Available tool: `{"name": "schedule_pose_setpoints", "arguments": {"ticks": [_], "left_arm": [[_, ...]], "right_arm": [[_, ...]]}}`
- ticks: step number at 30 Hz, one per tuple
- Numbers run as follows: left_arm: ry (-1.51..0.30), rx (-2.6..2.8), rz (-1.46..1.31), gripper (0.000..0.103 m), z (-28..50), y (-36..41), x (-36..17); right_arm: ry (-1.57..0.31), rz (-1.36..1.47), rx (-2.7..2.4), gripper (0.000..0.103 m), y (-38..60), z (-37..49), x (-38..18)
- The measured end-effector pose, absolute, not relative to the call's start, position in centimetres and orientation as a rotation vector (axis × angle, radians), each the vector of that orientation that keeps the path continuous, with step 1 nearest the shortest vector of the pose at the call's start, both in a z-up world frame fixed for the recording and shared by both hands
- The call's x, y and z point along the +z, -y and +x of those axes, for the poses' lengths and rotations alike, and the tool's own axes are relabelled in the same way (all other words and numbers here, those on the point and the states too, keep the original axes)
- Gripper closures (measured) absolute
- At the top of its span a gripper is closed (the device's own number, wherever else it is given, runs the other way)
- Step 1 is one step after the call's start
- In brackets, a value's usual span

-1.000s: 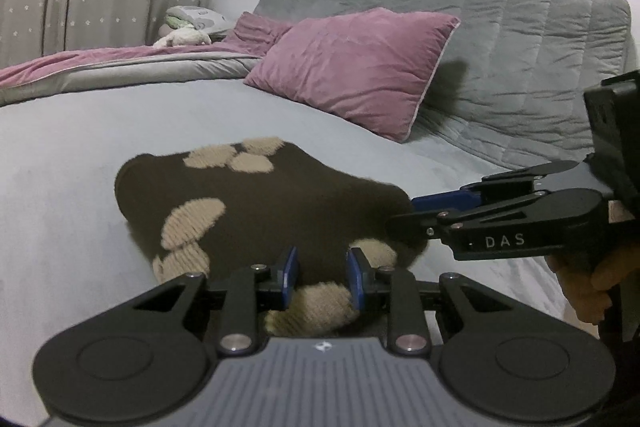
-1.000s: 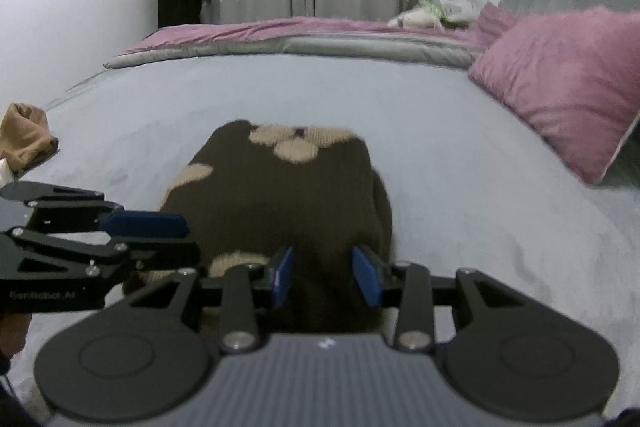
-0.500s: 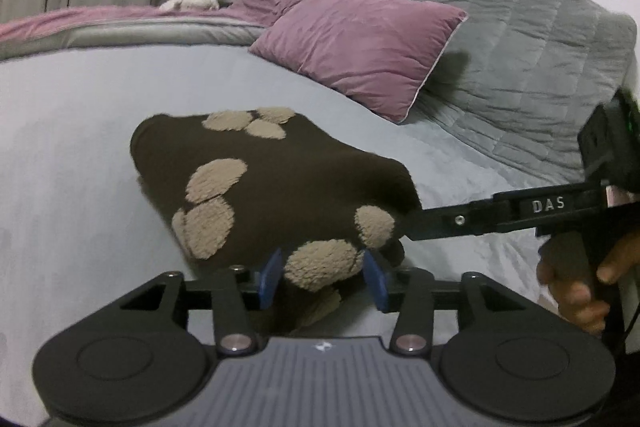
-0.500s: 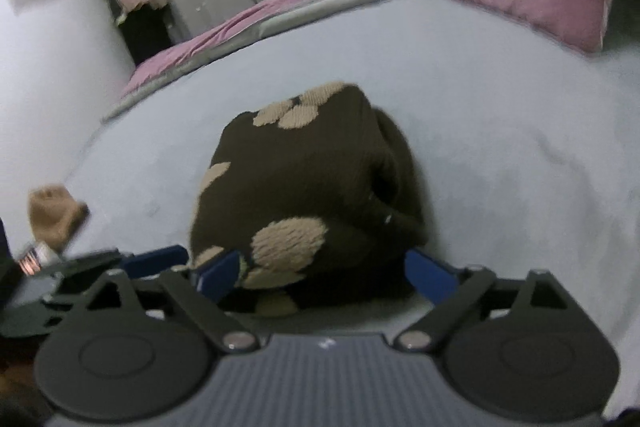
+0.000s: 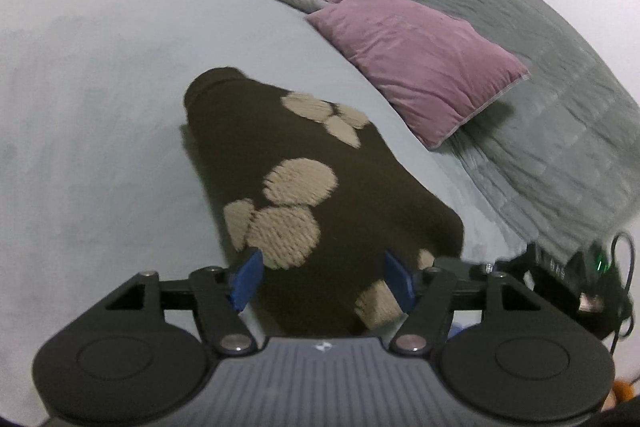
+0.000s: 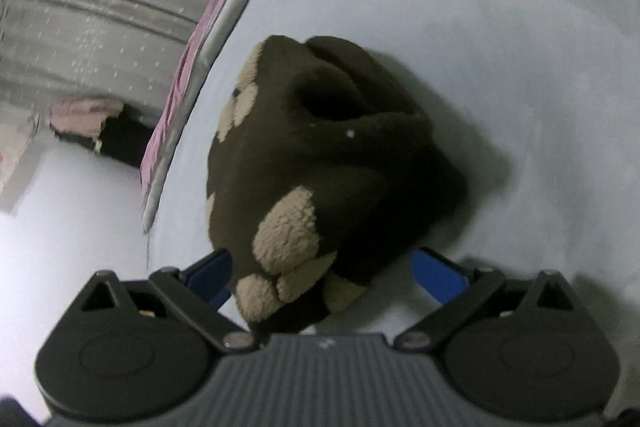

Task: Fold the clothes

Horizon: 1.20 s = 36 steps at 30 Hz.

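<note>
Left view: left gripper (image 5: 326, 277), fingers spread, straddles the near end of a folded brown sweater (image 5: 304, 195) on the bed (image 5: 92, 107).

Right view: right gripper (image 6: 324, 273), spread, flanks its bulky corner. Folding looks nearly complete; next perhaps neatening.

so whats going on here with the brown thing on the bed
A person is folding clothes with a handheld claw in each hand. A brown garment with tan paw prints lies bunched on the pale bed, near a pink pillow. Both the left claw and the right claw are open, their blue pads straddling the garment's near edge, neither pinching it.
</note>
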<state>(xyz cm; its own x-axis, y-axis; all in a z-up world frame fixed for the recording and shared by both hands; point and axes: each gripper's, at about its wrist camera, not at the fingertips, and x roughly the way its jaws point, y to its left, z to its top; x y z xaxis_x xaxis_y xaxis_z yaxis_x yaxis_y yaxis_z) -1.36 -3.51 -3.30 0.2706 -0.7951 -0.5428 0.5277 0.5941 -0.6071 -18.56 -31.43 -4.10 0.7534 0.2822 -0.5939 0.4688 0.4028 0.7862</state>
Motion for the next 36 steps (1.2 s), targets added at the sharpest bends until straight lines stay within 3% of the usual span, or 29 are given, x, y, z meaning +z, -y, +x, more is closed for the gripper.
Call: {"name": "schedule_pose_setpoints", "arguments": {"ticks": [5, 21, 29, 31, 34, 36], "left_arm": [[-0.967, -0.902, -0.400, 0.038, 1.8, 4.1, -4.5], [-1.061, -0.864, -0.642, 0.024, 11.9, 6.9, -9.2], [-1.020, -0.831, -0.730, 0.025, 12.7, 8.1, -11.2], [-1.011, -0.819, -0.728, 0.034, 12.5, 8.5, -11.2], [-1.002, -0.791, -0.760, 0.048, 12.1, 8.8, -11.4], [-0.991, -0.769, -0.774, 0.055, 11.8, 9.0, -11.4]], "right_arm": [[-0.715, 1.296, -0.151, 0.006, 31.7, -17.6, -6.3], [-0.527, 1.392, -0.256, 0.009, 31.4, -14.1, -9.0], [-0.453, 1.532, -0.273, 0.007, 32.7, -13.4, -10.8], [-0.439, 1.555, -0.283, 0.006, 33.0, -13.0, -11.2], [-0.433, 1.523, -0.310, 0.016, 32.7, -12.0, -11.1], [-0.426, 1.508, -0.312, 0.039, 32.8, -11.8, -11.0]]}}
